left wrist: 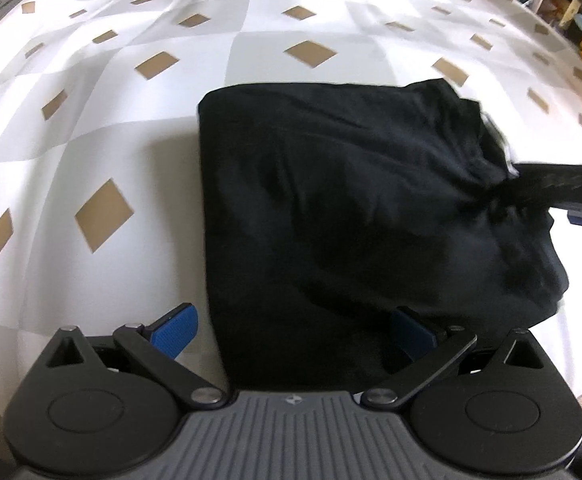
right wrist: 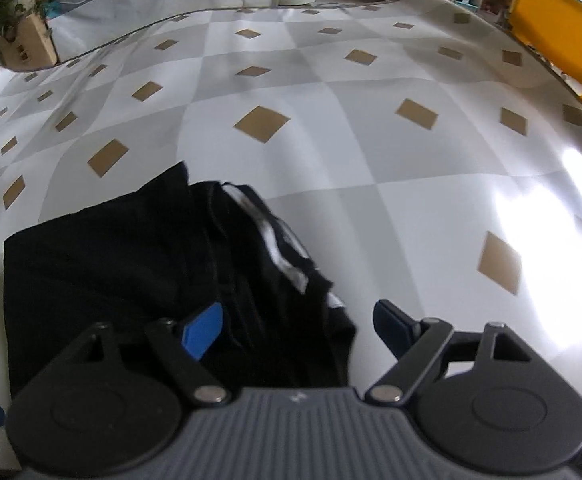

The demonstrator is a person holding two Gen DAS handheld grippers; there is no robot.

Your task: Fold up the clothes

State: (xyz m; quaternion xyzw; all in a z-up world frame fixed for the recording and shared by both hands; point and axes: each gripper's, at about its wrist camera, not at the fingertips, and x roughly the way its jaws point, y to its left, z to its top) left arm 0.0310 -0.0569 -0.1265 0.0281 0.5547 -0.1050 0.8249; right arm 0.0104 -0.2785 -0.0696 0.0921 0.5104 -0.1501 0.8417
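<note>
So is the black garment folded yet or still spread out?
Folded: the black garment lies as a compact, layered rectangle on the table, though its right edge is bunched.

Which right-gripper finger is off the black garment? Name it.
The right finger: it hangs over bare tablecloth, while the left finger overlaps the garment.
</note>
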